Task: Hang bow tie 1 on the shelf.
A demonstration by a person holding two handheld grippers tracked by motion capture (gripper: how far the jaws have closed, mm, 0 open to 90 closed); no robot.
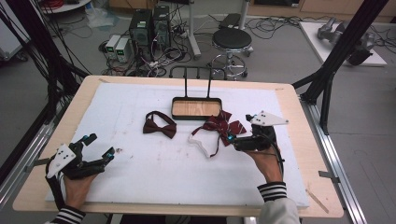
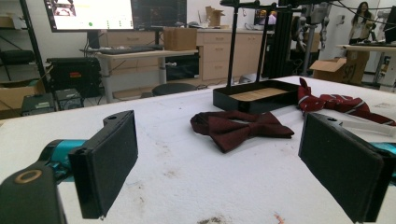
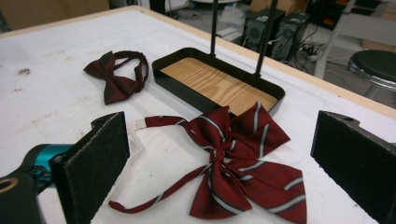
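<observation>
The right gripper (image 1: 232, 138) hangs just over the striped bow tie (image 3: 243, 163), its 2 jaws spread wide to either side of the bow's knot and closed on nothing. That bow lies flat on the white table cover (image 1: 154, 172), just in front of the black tray (image 1: 196, 115) with the wooden floor, its thin strap looping out toward the person. The left gripper (image 1: 100, 147) rests low at the near left of the table, jaws likewise wide apart and empty, pointed toward the plain dark red bow tie (image 2: 243, 128), which sits well apart from it, left of the tray. I judge this to be the approach for picking up the striped bow. The next move calls for lowering the right jaws around the bunched knot and closing there, since the flat wings would likely slip.
</observation>
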